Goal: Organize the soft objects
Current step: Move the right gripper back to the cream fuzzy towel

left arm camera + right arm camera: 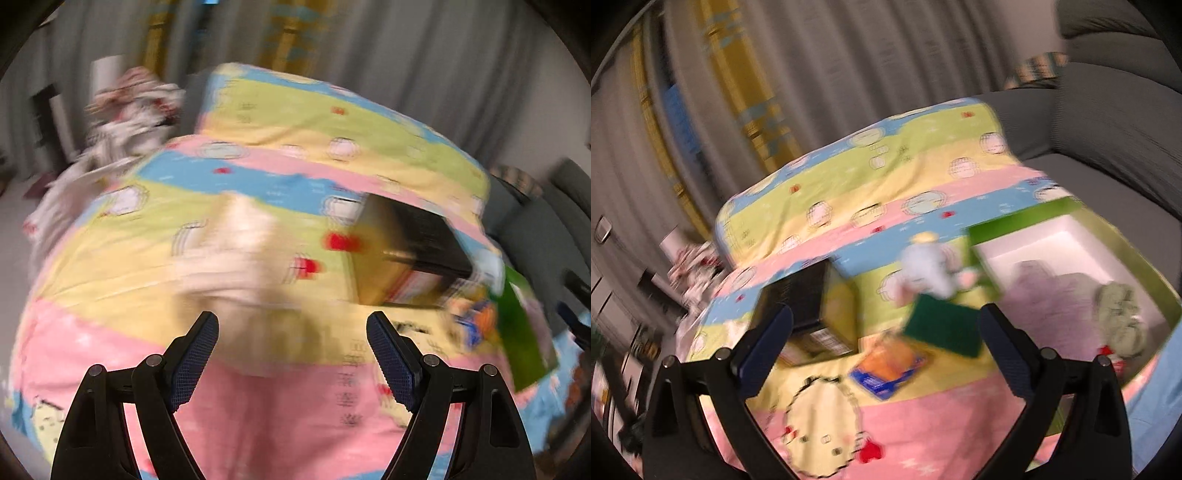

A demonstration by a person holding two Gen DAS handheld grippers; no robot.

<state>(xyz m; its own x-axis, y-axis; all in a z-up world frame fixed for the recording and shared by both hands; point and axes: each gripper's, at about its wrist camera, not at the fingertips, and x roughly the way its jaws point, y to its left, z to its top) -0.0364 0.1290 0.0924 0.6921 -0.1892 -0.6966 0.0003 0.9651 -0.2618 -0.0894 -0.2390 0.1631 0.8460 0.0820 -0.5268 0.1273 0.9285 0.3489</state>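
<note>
Pink, yellow and blue stripes everywhere: the cartoon-print blanket (886,192) fills the middle of both views, and both pictures are smeared with motion blur. At the right of the right wrist view sits the green box (1027,218) with its white inside, and it already holds a lilac soft bundle (1049,291) and a grey-green soft toy (1123,317), so by my reading part of the sorting is done. What is left lies out on the blanket: a pale blue plush toy (931,266) just beside the box's left wall, a dark green pad (942,328) below it, and an orange and blue packet (890,365) lower centre. Whether the packet is soft, I cannot tell. A black and yellow carton (816,314) stands left of centre. In the left wrist view a pale cream cloth (236,243) lies centre frame, just ahead of the left gripper (291,354), whose jaws stand wide apart and empty. The right gripper (886,350) hangs over the packet, jaws likewise spread with nothing between them. Several pieces are not yet in the box; roughly midway, I would judge.
</note>
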